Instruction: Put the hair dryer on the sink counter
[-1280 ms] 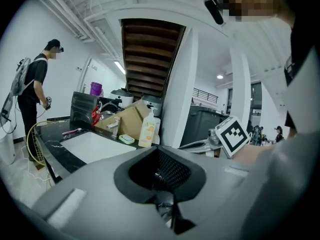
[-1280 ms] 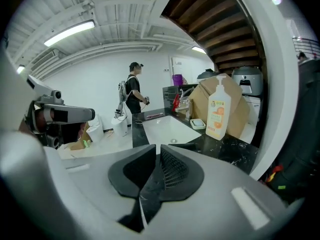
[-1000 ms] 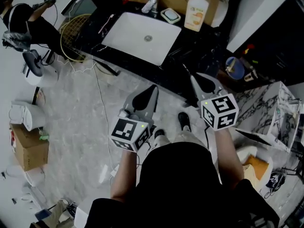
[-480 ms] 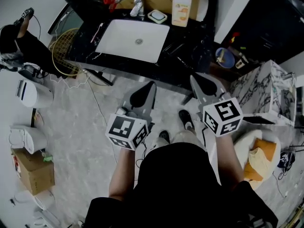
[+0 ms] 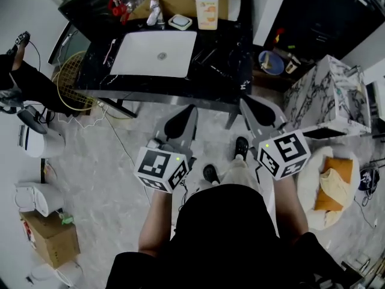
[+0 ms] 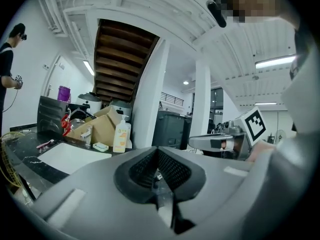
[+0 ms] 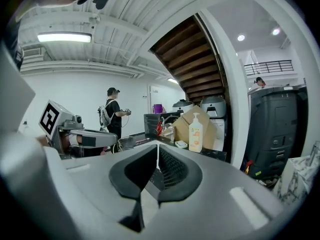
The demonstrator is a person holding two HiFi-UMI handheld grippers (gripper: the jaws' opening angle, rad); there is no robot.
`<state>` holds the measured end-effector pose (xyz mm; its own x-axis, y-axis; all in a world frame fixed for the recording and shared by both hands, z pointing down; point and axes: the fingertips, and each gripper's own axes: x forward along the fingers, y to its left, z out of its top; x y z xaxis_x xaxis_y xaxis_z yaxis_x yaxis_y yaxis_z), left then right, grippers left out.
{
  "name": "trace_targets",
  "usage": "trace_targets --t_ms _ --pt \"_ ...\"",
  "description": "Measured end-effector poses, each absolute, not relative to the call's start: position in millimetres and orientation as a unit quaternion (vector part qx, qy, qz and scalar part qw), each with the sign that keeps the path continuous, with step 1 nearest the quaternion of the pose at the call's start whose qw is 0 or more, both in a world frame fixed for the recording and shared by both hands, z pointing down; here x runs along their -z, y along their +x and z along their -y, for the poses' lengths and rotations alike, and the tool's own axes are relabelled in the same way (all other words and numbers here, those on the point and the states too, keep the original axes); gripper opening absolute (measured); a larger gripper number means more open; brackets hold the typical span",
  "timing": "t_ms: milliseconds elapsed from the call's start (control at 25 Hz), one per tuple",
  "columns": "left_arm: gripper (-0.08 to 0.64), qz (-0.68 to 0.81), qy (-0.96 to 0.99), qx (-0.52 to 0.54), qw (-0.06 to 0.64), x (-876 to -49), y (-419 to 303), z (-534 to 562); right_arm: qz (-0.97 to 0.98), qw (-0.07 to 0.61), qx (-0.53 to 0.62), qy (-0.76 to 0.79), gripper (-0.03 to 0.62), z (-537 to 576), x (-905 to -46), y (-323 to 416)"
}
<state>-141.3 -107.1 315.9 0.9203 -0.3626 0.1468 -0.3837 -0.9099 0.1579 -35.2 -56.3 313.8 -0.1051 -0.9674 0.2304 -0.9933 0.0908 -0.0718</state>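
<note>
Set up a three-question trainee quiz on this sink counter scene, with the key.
1. True or false: something is clamped between the jaws of the right gripper.
2. Where does the pump bottle stand?
A. on the counter, past the far right corner of the white basin
B. inside the basin
C. on the floor beside the person's shoes
3. In one word, how do the jaws of the left gripper stand?

Key
1. False: the jaws are together with nothing between them.
2. A
3. Shut (and empty).
</note>
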Motion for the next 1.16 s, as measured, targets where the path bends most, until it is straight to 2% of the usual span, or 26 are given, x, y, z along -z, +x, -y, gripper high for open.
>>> trace_targets --t_ms 1160 --pt "0.000 0.170 0.981 -0.053 0.080 -303.2 -117.7 75.5 0.728 0.046 -0.091 0.678 0.011 20.4 -301.4 -19.5"
